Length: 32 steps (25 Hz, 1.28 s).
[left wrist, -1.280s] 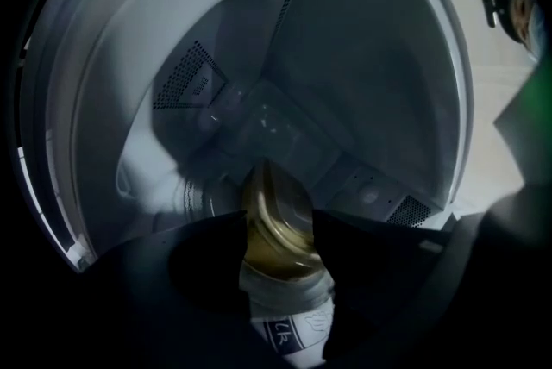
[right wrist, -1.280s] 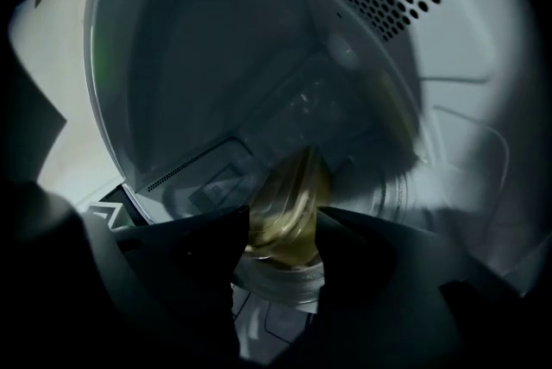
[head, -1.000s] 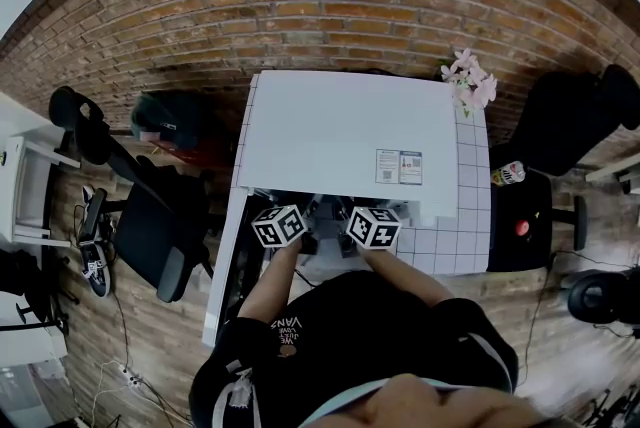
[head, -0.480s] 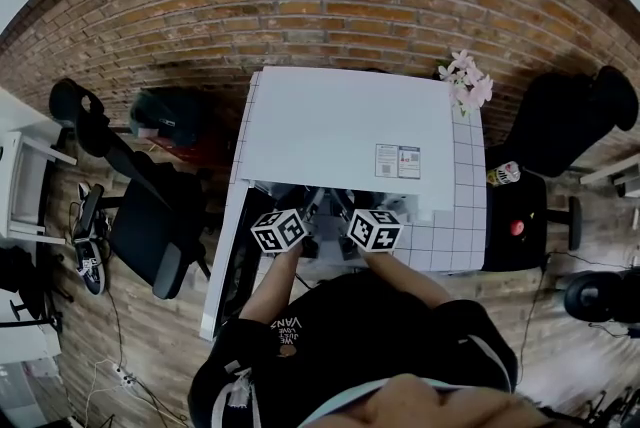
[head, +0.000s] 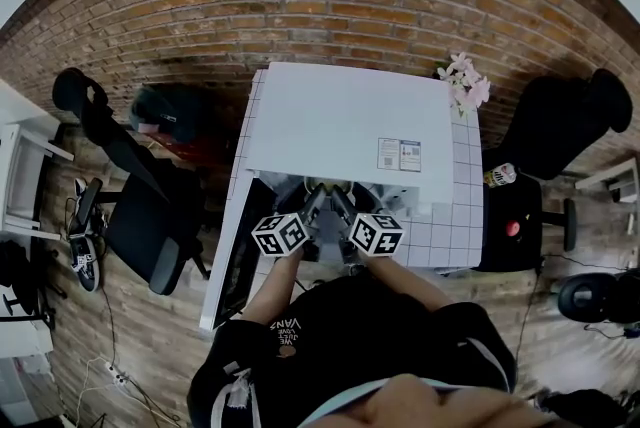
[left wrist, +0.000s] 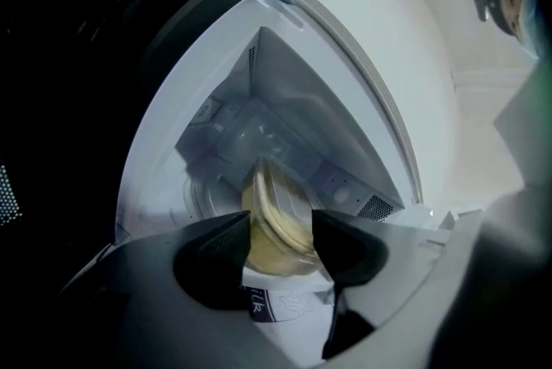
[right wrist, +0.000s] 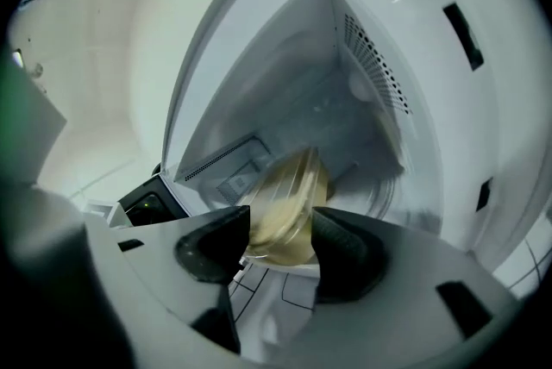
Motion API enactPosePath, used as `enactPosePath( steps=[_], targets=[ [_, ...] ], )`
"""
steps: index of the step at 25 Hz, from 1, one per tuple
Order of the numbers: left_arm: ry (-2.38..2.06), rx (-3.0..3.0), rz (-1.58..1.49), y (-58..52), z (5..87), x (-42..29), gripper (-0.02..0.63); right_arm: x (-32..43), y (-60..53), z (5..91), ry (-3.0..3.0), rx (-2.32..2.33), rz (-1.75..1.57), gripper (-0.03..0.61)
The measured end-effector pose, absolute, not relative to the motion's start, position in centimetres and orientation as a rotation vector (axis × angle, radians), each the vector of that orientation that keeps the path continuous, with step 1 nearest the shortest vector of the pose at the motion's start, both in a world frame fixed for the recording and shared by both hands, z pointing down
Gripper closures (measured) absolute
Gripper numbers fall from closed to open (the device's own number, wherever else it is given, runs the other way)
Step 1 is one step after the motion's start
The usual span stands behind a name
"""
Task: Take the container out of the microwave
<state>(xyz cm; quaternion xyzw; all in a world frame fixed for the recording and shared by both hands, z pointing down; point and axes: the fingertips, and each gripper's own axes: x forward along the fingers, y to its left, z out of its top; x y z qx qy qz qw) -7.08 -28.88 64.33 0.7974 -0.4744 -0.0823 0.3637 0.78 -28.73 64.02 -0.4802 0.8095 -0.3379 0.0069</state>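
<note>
Drawn back a little toward the person since a second ago: both marker cubes lower in the head view, more of the oven mouth bare beyond them.

Pinches with the left gripper (left wrist: 280, 240) one side of the round translucent plastic container (left wrist: 274, 216) of pale yellow food, black jaws pressed against its wall from either flank. Pinches the same container with the right gripper (right wrist: 280, 238) from the other side, jaws likewise closed against it. Holds it, lid on, right at the mouth of the big white box-shaped microwave (head: 345, 121), with the grey cavity walls and the round turntable (left wrist: 203, 197) behind it. Cannot tell whether lifted clear of the cavity floor or touching it.

Further out, the dark-windowed microwave door (head: 232, 266) swung open to the left. Under the microwave, a white tiled bench (head: 463, 191), set against a red brick wall (head: 300, 6). At the bench's far right corner, a bunch of pink flowers (head: 466, 81). Left of the bench, on the wooden plank floor (head: 170, 336), a black office chair (head: 140, 226).
</note>
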Motion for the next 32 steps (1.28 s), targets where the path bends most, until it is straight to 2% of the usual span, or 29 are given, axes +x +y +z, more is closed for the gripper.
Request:
enactPosePath(
  steps=[32],
  targets=[
    [-1.132, 2.117, -0.185, -17.6, 63.2, -9.7, 0.385, -1.9, -17.0, 63.0, 2.455, -1.583, -1.043, 0.362]
  ],
)
